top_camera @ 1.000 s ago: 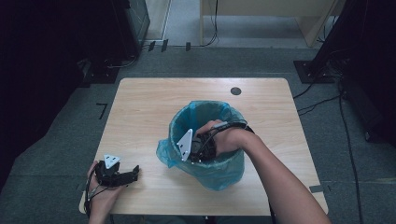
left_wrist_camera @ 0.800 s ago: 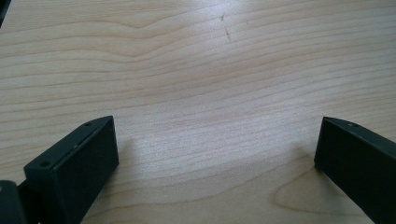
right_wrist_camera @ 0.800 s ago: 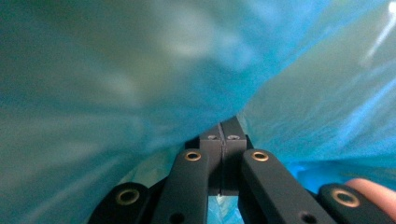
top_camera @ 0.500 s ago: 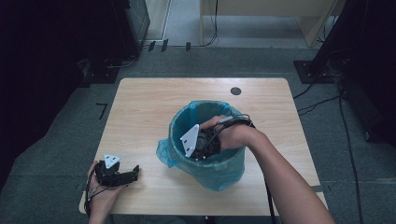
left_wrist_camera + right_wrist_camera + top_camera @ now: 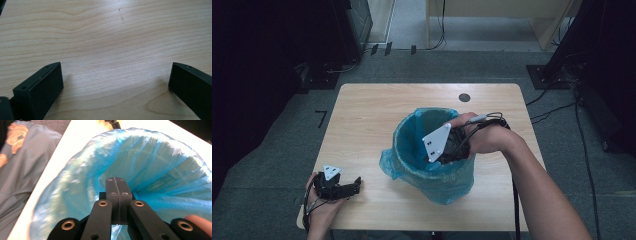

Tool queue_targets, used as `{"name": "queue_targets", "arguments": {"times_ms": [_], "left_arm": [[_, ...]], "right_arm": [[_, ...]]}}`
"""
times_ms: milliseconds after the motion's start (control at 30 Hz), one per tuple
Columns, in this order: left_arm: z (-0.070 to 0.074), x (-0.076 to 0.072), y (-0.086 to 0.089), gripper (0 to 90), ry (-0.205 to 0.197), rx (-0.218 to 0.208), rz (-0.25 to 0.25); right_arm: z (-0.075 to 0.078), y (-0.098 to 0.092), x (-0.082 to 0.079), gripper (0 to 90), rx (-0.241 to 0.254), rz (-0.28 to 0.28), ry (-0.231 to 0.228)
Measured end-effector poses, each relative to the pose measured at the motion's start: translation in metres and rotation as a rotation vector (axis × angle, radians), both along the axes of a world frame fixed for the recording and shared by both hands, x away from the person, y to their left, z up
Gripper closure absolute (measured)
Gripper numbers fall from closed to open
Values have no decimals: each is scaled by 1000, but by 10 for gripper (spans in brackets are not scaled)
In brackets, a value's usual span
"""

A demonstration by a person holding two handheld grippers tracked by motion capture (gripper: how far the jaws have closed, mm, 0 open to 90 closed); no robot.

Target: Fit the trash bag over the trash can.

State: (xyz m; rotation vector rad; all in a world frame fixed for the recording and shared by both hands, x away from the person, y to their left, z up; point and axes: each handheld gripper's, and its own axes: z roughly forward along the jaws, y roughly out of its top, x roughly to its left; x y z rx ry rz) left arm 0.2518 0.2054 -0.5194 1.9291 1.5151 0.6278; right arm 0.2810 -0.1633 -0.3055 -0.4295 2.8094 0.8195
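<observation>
A waste bin lined with a blue plastic bag (image 5: 432,167) stands on the wooden table (image 5: 362,120), right of centre. My right gripper (image 5: 443,156) reaches over the bin's rim from the right and points down into it, with its grey plate facing up. Its jaws are shut tight (image 5: 117,182), and the blue liner (image 5: 160,162) surrounds them. Folds of film run up to the jaw tips, and I cannot tell whether any is pinched. My left gripper (image 5: 356,185) rests near the table's front left corner, open (image 5: 116,82), with bare wood between its jaws.
A small black round cap (image 5: 464,97) sits in the tabletop at the back. The bag's loose skirt (image 5: 389,162) hangs out on the bin's left side. Dark equipment and cables stand on the floor behind and beside the table.
My right gripper has risen from deep inside the bin to its rim, and its grey plate now shows above the edge. The left gripper has stayed put.
</observation>
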Motion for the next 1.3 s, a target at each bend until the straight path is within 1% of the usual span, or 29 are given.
{"name": "queue_targets", "arguments": {"times_ms": [100,200,400,500,600,667,733,867,967,1100,1167,1200,1300], "left_arm": [[0,0,0,0,0,0,0],[0,0,0,0,-1,0,1],[0,0,0,0,0,0,0],[0,0,0,0,0,1,0],[0,0,0,0,0,1,0],[0,0,0,0,0,1,0],[0,0,0,0,0,1,-1],[0,0,0,0,-1,1,-1],[0,0,0,0,-1,1,0],[0,0,0,0,-1,1,-1],[0,0,0,0,-1,2,-1],[0,0,0,0,-1,1,0],[0,0,0,0,-1,1,0]], "right_arm": [[7,-7,-8,900,-9,9,11],[10,-15,-16,900,-23,14,13],[16,-32,-32,900,-9,19,17],[16,-40,-37,900,-9,16,16],[16,-50,-43,900,6,14,22],[14,-57,-47,900,12,15,19],[11,-64,-50,900,18,11,29],[0,-77,-56,900,0,-2,49],[-8,-86,-57,900,-12,-31,68],[-19,-99,-55,900,-22,-75,96],[-25,-104,-55,838,-18,-89,113],[-29,-108,-55,792,-15,-100,124],[-41,-115,-58,595,-15,-124,128]]}}
